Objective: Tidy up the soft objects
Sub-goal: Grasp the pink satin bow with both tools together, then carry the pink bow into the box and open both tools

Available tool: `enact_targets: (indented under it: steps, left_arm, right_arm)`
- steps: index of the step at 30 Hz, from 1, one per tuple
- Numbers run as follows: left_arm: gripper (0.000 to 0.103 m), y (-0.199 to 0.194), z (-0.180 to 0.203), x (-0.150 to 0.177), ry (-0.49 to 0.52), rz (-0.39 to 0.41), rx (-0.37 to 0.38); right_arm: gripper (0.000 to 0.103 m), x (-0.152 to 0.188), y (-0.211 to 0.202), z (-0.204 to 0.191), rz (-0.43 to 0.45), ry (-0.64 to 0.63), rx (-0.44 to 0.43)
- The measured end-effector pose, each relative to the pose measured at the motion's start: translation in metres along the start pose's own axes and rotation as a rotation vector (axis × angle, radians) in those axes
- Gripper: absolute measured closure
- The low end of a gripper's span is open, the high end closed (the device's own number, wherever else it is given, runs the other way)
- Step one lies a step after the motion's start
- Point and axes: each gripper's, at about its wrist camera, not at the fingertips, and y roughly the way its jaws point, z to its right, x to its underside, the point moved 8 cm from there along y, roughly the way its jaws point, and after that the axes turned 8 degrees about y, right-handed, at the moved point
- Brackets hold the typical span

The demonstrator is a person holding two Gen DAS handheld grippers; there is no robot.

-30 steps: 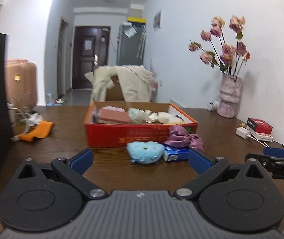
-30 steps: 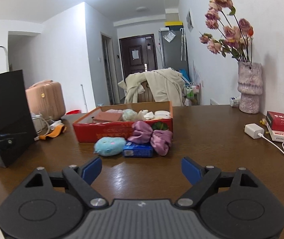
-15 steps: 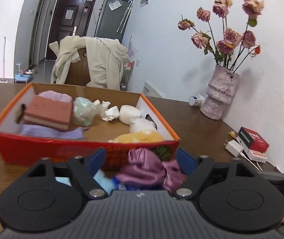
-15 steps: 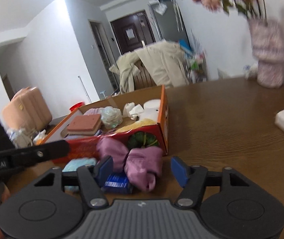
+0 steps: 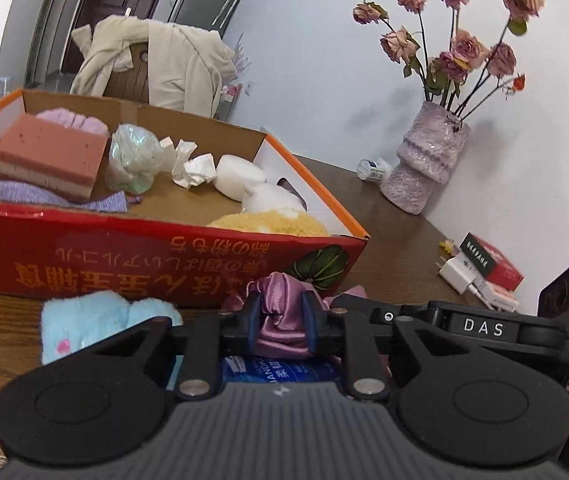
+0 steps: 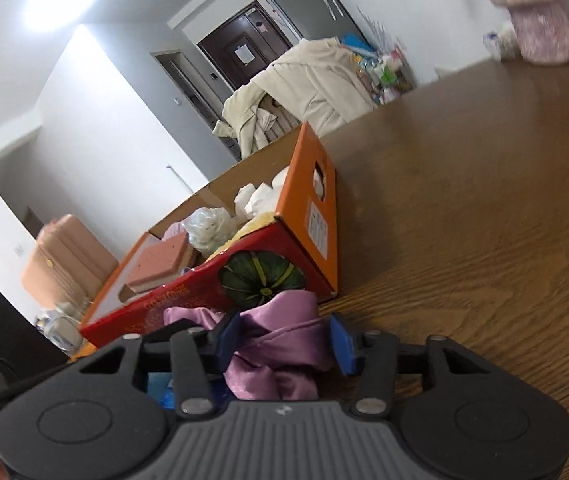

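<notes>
Purple satin bow (image 5: pixel 282 322) lies on table (image 6: pixel 484 216), at box's (image 5: pixel 156 264) 6 o'clock, atop a blue packet (image 5: pixel 280 372). A second ago both tongs hung back wide; now left gripper (image 5: pixel 280 320) and right gripper (image 6: pixel 284 338) are closing, pads squeezing its two lobes. Lift into box looks next.

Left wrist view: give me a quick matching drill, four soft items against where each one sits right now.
Items:
1. pink sponge
2. purple satin bow
3. blue plush
4. yellow plush

Places:
A. between the left gripper's fingers
B. box, far left end
C. table, in front of the box
D. box, near right corner

Pairs: 1-B, 2-A, 3-C, 4-D
</notes>
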Motion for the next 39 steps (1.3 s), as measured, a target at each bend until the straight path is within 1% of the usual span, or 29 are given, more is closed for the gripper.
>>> enact_targets:
  steps: [1, 3, 6, 8, 10, 12, 15, 18, 24, 27, 32, 36, 39]
  left_arm:
    - [0.082, 0.000, 0.000, 0.000, -0.004, 0.000, 0.005]
    - [0.085, -0.002, 0.001, -0.002, -0.014, 0.011, 0.018]
    - [0.086, -0.011, 0.006, -0.012, -0.017, 0.031, 0.030]
    - [0.086, -0.030, 0.015, -0.022, 0.005, 0.061, 0.035]
    - [0.086, -0.060, 0.026, -0.031, 0.035, 0.108, 0.036]
    - [0.086, -0.089, 0.033, -0.034, 0.058, 0.127, 0.032]
    - [0.086, -0.135, 0.039, -0.031, 0.063, 0.155, 0.036]
    - [0.086, -0.180, 0.043, -0.019, 0.044, 0.195, 0.052]
    - [0.086, -0.237, 0.046, 0.006, 0.032, 0.236, 0.047]
    - [0.086, -0.253, 0.043, 0.013, 0.029, 0.248, 0.044]
    - [0.086, -0.267, 0.040, 0.019, 0.031, 0.258, 0.043]
    - [0.086, -0.268, 0.038, 0.018, 0.027, 0.264, 0.049]
    - [0.086, -0.259, 0.033, 0.014, 0.017, 0.261, 0.054]
  right_arm:
    - [0.071, 0.000, 0.000, -0.001, 0.003, 0.003, -0.010]
    - [0.080, 0.002, 0.000, -0.005, 0.022, -0.026, -0.011]
    - [0.087, 0.004, -0.002, -0.017, 0.051, -0.103, 0.012]
    - [0.088, 0.002, -0.013, -0.030, 0.076, -0.147, 0.012]
    - [0.088, 0.002, -0.030, -0.051, 0.116, -0.199, 0.008]
    - [0.088, 0.008, -0.051, -0.077, 0.153, -0.255, -0.002]
    - [0.089, 0.021, -0.082, -0.113, 0.180, -0.319, -0.019]
    - [0.089, 0.040, -0.113, -0.141, 0.201, -0.360, -0.053]
    - [0.089, 0.086, -0.150, -0.173, 0.194, -0.363, -0.075]
    - [0.089, 0.101, -0.159, -0.186, 0.190, -0.389, -0.079]
    - [0.089, 0.116, -0.163, -0.198, 0.192, -0.399, -0.066]
    - [0.089, 0.119, -0.165, -0.202, 0.195, -0.404, -0.063]
    - [0.089, 0.115, -0.161, -0.203, 0.194, -0.414, -0.050]
